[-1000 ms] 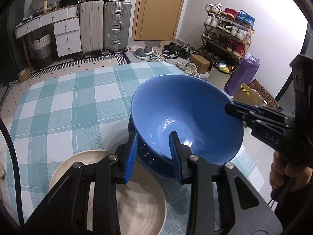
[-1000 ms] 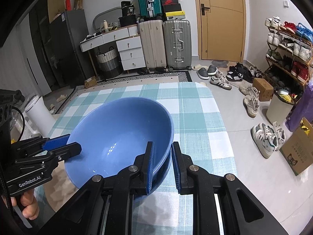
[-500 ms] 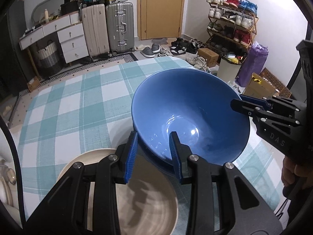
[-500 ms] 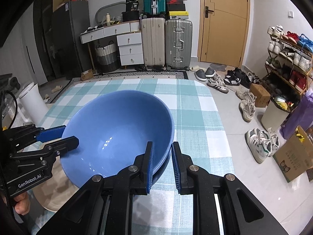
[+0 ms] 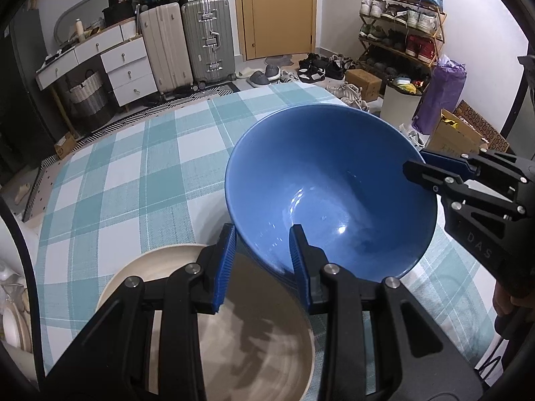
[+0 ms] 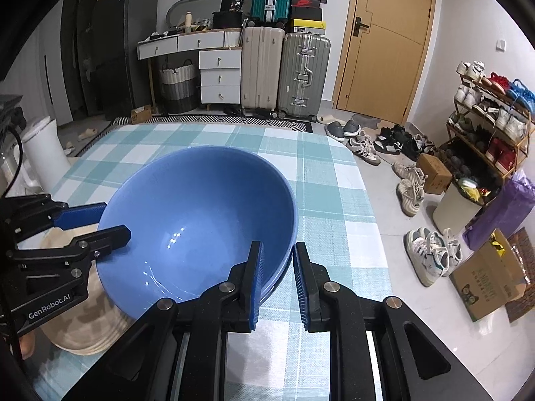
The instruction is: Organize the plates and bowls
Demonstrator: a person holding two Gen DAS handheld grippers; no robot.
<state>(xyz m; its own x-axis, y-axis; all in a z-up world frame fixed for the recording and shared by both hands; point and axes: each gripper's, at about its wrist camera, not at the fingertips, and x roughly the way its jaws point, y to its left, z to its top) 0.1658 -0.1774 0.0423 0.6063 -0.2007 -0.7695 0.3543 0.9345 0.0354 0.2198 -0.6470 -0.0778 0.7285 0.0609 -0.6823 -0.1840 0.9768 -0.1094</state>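
Note:
A large blue bowl [image 5: 331, 193] is held in the air between both grippers, over the checked table. My left gripper [image 5: 262, 260] is shut on its near-left rim, one finger inside and one outside. My right gripper [image 6: 276, 277] is shut on the opposite rim. A second blue bowl seems nested under it; its edge shows in the right wrist view [image 6: 282, 267]. A beige plate [image 5: 234, 334] lies on the table below the left gripper and partly under the bowl; it also shows in the right wrist view [image 6: 77, 330]. Each gripper shows in the other's view.
The table with the teal checked cloth [image 5: 133, 173] reaches back to its far edge. White dishes [image 5: 13, 327] stand off the left edge. Suitcases [image 6: 284, 73], drawers, a door and a shoe rack [image 6: 488, 127] stand beyond. Shoes and boxes lie on the floor to the right.
Both grippers have carried the blue bowl leftward and a little up. It now hangs partly over the beige plate. The grips have not changed.

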